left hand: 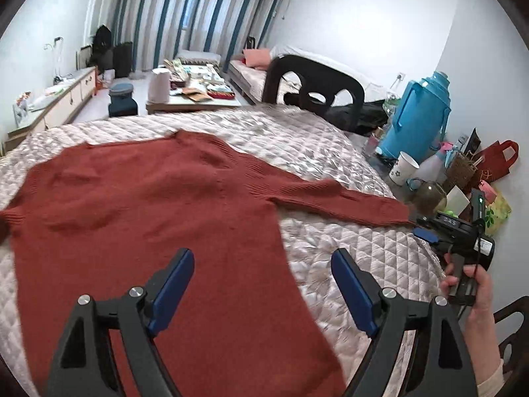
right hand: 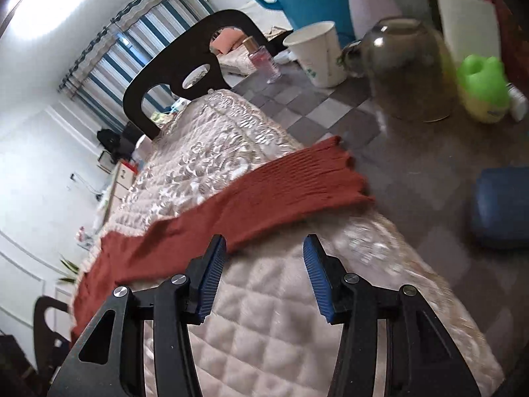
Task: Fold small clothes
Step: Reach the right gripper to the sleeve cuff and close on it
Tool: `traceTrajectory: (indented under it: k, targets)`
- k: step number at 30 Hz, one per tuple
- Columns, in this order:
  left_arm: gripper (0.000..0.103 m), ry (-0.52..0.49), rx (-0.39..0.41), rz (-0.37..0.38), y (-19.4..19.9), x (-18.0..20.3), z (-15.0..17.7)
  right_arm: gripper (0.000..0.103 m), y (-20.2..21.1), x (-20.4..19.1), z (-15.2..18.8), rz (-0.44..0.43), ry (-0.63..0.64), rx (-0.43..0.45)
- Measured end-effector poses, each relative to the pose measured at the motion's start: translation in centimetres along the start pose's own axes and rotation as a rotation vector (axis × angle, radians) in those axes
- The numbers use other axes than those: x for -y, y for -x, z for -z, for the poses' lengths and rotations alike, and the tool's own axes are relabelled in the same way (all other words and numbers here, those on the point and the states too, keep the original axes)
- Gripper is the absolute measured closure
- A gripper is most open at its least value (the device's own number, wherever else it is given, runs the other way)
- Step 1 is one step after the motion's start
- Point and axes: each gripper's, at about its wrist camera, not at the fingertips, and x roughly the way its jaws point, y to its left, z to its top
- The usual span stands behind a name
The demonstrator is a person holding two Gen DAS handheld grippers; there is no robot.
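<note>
Left wrist view: the rust-red knitted sweater (left hand: pixel 158 211) lies spread flat on the quilted cover (left hand: pixel 330 238) of the desk, body toward the camera, neckline away from it. One sleeve (left hand: pixel 334 198) extends to the right, and its cuff reaches the cover's edge. The left gripper (left hand: pixel 261 264) hovers above the lower part of the sweater body. Its blue-padded fingers (left hand: pixel 173 284) stand wide apart with nothing between them and no contact with the fabric. At the right edge, a hand (left hand: pixel 469 284) holds the right gripper, positioned just beside the sleeve cuff.

Right wrist view: the right gripper (right hand: pixel 264 251) points down at the quilted cover (right hand: pixel 264 314), just short of the sleeve (right hand: pixel 264 195). Its fingers (right hand: pixel 211 274) are partly apart and clamp nothing; the left finger tip sits close to the sleeve edge, but contact cannot be determined. The ribbed cuff (right hand: pixel 334 172) overhangs the cover edge onto the checkered desk surface (right hand: pixel 317 109). Beyond it stand a paper cup (right hand: pixel 317 53), a glass jar (right hand: pixel 410 69) and a green-topped bottle (right hand: pixel 482 89). A dark chair back (right hand: pixel 175 66) rises behind the cover.
</note>
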Motion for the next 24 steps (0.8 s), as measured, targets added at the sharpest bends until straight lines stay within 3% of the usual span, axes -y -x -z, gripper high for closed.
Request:
traceTrajectory:
  k: [7,14,22,24]
  targets:
    - [0.017,-0.040,-0.025,0.016,-2.9,2.1,-1.2,0.054,-1.9,0.0,-0.6,0.015,-0.057,0.000]
    - [0.017,-0.032,-0.053,0.049,-4.8,3.1,-2.8,0.072,-2.7,0.3,-1.2,0.067,-0.096,0.053]
    - [0.017,-0.080,-0.061,0.024,-6.0,4.4,-3.6,0.074,-3.3,-0.3,-1.4,0.093,-0.060,0.062]
    - [0.017,-0.071,-0.069,0.021,-6.4,4.3,-3.8,0.079,-3.4,-0.2,-1.5,0.099,-0.061,0.070]
